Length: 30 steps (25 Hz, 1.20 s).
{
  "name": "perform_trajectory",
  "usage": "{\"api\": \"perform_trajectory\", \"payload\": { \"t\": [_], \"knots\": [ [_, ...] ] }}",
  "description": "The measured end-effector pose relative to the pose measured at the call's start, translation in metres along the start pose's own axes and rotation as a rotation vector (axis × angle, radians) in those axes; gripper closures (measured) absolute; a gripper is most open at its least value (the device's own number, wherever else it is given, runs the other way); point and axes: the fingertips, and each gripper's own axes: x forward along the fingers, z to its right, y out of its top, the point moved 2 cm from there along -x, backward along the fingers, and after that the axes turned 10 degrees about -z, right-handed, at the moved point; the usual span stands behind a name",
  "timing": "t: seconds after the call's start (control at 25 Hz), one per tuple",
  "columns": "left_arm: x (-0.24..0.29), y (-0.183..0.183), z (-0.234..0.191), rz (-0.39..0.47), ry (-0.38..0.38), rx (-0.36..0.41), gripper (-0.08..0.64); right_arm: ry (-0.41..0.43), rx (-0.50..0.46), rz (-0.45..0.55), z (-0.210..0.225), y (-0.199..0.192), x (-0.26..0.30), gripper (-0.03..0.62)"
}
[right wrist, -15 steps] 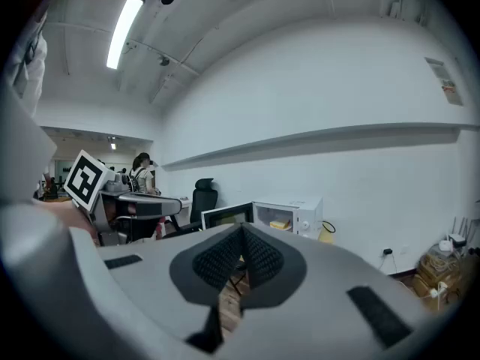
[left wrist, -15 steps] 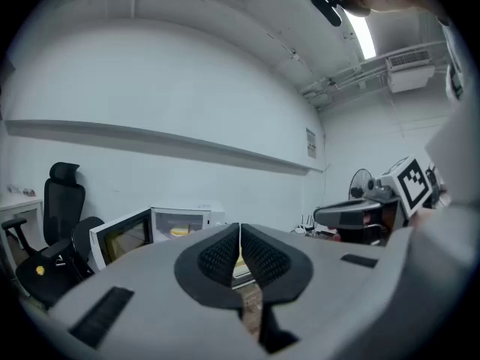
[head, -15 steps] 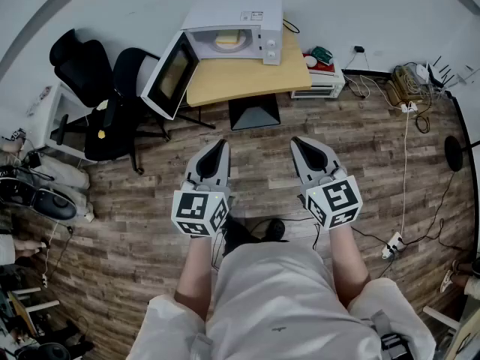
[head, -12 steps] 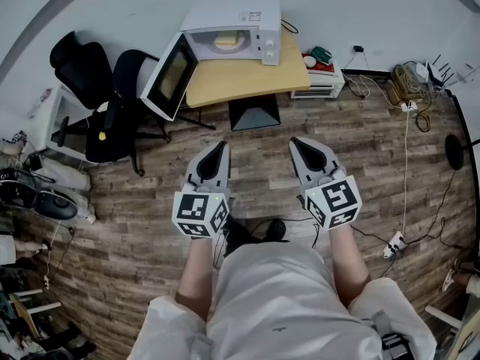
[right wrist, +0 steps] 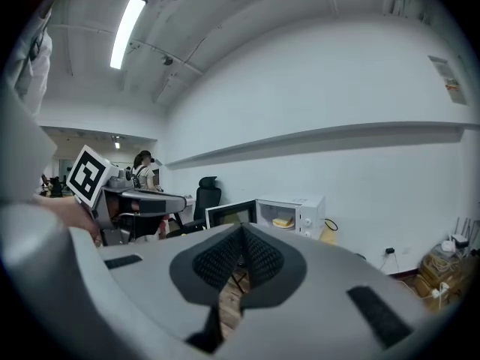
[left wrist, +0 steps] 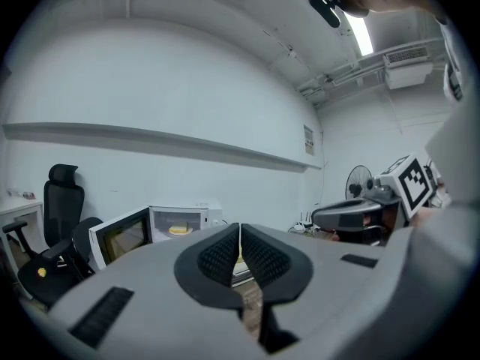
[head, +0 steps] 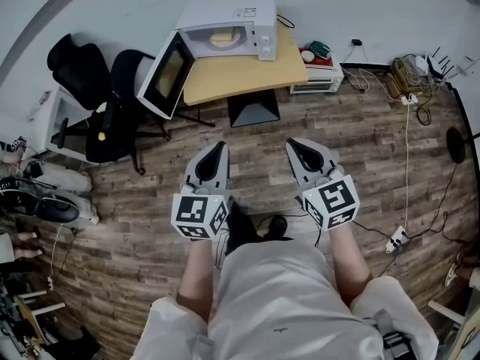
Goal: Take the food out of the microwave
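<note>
Approach stance: the left gripper (head: pixel 216 148) and right gripper (head: pixel 294 145), each with jaws pressed together on nothing, are held side by side, probably because nothing is within reach yet. The food (head: pixel 223 38) sits inside the microwave (head: pixel 255 12), on a table (head: pixel 247 77) well ahead of the jaws; the door (head: pixel 169 72) hangs open, ahead-left of them, leaving the cavity clear for entry

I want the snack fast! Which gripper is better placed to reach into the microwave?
Probably left: the left gripper lines up straight with the open microwave and the food; the right gripper sits further aside. Both are shut.
</note>
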Motion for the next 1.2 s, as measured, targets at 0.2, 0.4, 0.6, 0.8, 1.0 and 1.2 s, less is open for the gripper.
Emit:
{"api": "perform_trajectory", "payload": {
  "t": [0.2,0.4,0.6,0.8,1.0,1.2],
  "knots": [
    [0.002,-0.004,-0.008,-0.003,0.01,-0.01,0.548,0.004,0.053,0.014,0.001,-0.003,0.008,0.592],
    [0.012,-0.006,-0.024,-0.008,0.013,-0.019,0.548,0.008,0.053,-0.008,0.005,-0.002,0.029,0.592],
    [0.033,-0.003,-0.047,-0.023,0.007,-0.01,0.546,0.002,0.05,-0.033,0.013,0.005,0.059,0.573],
    [0.059,0.01,-0.079,-0.017,-0.006,0.001,0.49,-0.004,0.039,-0.049,0.024,0.021,0.096,0.527],
    [0.087,0.027,-0.111,0.0,-0.03,0.014,0.434,-0.009,0.023,-0.063,0.033,0.04,0.134,0.461],
    [0.112,0.039,-0.146,0.016,-0.046,0.015,0.407,-0.024,0.017,-0.072,0.041,0.057,0.171,0.442]
  ]
}}
